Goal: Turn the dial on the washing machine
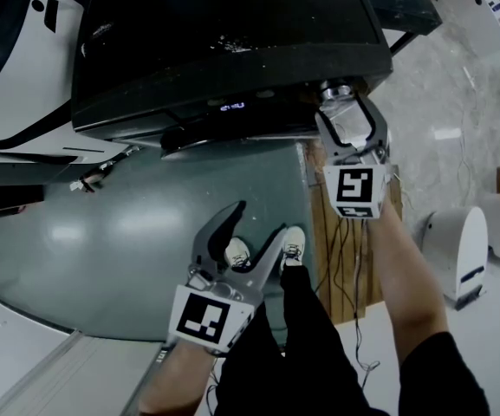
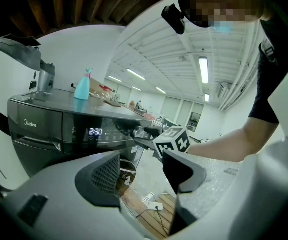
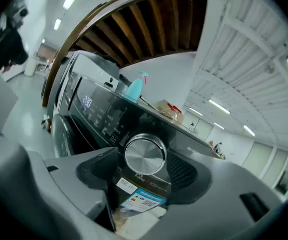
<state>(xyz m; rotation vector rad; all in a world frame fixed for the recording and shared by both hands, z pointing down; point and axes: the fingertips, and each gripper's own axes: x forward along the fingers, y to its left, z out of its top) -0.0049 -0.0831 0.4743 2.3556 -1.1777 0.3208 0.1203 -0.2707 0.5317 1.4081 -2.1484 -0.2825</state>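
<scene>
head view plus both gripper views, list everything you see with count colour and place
washing machine: one, black, in front of the person
dial: one, silver, front panel, between the right gripper's fingers with gaps either side
display: one, lit blue-white, front panel left of the dial
spray bottle: one, teal, on the machine's top
label: one, white and blue, under the dial
shoes: two, white, on the floor
left gripper: one, grey, held low, fingers apart, empty
right gripper: one, grey, at the dial, fingers apart

Dial (image 3: 144, 155) between tongs (image 3: 144, 168) (bottle (image 3: 134, 88) atop machine (image 3: 96, 111))
</scene>
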